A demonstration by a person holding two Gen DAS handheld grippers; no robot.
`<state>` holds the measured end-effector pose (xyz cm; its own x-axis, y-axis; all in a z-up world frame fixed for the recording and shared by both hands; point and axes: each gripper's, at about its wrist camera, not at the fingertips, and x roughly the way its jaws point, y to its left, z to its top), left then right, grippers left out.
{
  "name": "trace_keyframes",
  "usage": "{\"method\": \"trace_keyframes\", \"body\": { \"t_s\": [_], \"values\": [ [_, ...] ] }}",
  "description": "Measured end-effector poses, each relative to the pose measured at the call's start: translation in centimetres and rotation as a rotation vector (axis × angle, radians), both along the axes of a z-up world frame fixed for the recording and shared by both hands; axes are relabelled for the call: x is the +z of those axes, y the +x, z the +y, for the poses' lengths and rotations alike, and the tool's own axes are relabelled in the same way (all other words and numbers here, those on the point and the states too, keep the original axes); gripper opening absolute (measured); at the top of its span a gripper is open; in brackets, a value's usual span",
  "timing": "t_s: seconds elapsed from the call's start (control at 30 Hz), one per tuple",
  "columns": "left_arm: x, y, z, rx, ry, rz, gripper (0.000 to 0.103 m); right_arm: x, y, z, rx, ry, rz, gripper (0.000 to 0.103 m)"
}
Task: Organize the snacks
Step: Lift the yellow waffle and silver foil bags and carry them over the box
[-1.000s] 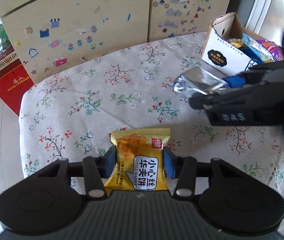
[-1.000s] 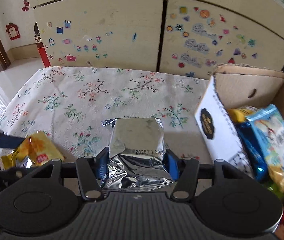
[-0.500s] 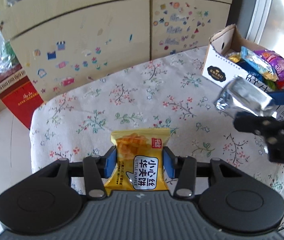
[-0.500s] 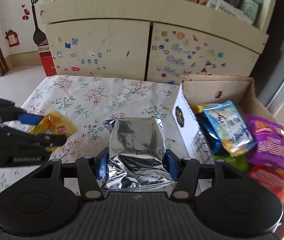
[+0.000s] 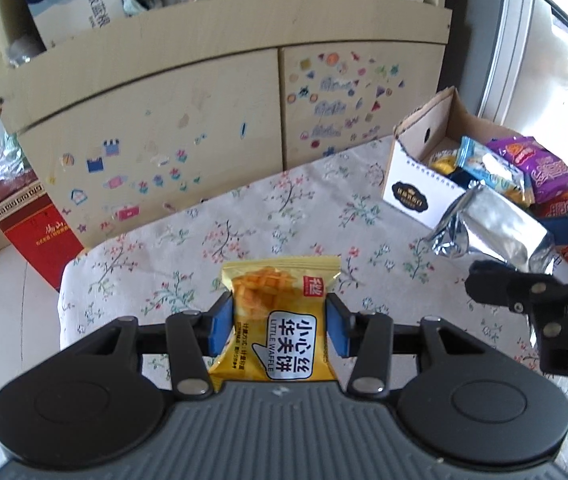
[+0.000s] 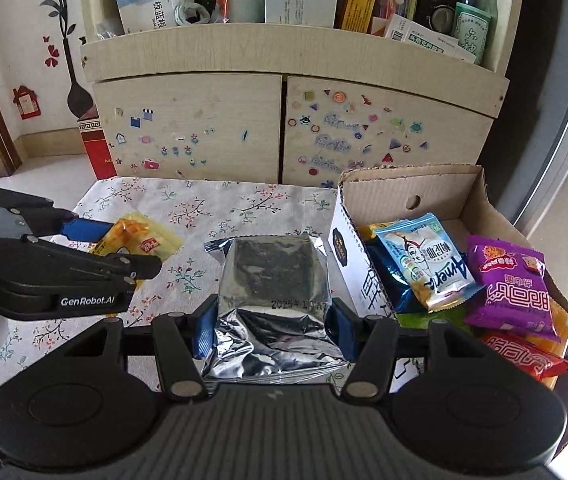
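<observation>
My left gripper point(image 5: 279, 322) is shut on a yellow waffle packet point(image 5: 280, 320), held above the flowered tablecloth point(image 5: 244, 232). In the right wrist view that packet point(image 6: 140, 240) shows at the left with the left gripper point(image 6: 124, 248) around it. My right gripper point(image 6: 270, 326) is shut on a silver foil packet point(image 6: 274, 300), lifted off the table just left of the cardboard box point(image 6: 404, 190). In the left wrist view the foil packet point(image 5: 492, 228) hangs in front of the box point(image 5: 416, 196). The box holds several snack packets, among them a blue-white one point(image 6: 428, 264) and a purple one point(image 6: 512, 288).
A beige cabinet point(image 6: 284, 128) with stickers stands right behind the table. A red carton point(image 5: 36, 232) stands on the floor at the table's far left corner. The table's left edge point(image 5: 64, 300) drops to a pale floor.
Both grippers have risen with their packets. The right gripper has carried the foil packet toward the box, so more of the box's inside and the shelf above the cabinet now shows.
</observation>
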<state>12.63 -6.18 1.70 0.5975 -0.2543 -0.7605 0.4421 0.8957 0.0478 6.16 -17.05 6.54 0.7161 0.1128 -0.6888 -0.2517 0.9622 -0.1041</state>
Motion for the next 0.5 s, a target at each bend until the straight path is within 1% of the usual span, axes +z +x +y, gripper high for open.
{"method": "trace_keyframes", "body": {
  "t_s": [0.37,0.5],
  "values": [
    [0.5,0.2,0.1,0.041,-0.008,-0.024,0.047,0.5,-0.7,-0.1,0.014,0.008,-0.012,0.064],
    [1.2,0.3,-0.2,0.053,-0.032,-0.036,0.047,1.0,-1.0,-0.6,0.004,0.018,-0.029,0.064]
  ]
}}
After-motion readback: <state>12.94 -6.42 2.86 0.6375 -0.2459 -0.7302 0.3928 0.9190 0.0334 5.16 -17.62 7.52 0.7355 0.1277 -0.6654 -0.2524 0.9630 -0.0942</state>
